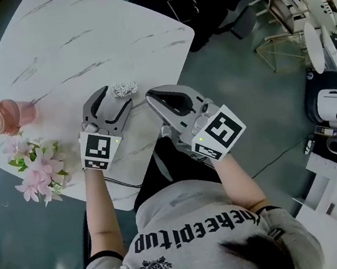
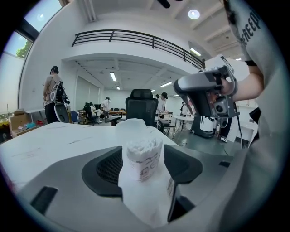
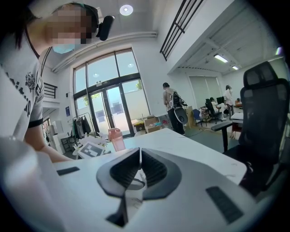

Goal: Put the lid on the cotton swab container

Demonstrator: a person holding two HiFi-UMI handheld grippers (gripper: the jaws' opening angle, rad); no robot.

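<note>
So, progress check: the lid isn't on yet, as far as I can make out. The cotton swab container (image 1: 124,88) stands upright on the white marble surface (image 1: 77,37), close to the edge on the person's side. It's well apart from the pink cup (image 1: 10,116) and the flowers (image 1: 34,168) over by the left corner. From the head view you can see the swab heads bunched at the top, so to me it reads as open. The left gripper view shows a pale clear bit above the swabs, though. I take that for the container's own wall and not a cap, but I wouldn't swear to it.

The left tongs (image 1: 116,97) are spread wide with the container sitting right between them, and the pads aren't pressing on it. So it's released, not held.

The right tongs (image 3: 140,153) are clenched, tips together. There's something thin and clear pinched between them lower down, which I'm guessing is the lid (image 3: 135,186) seen edge-on. There's no loose lid anywhere else on the surface, which fits.

My read on what's left is basically the whole job. Steady the container, bring the lid over the top, line it up and press it down. Nothing is seated yet.
</note>
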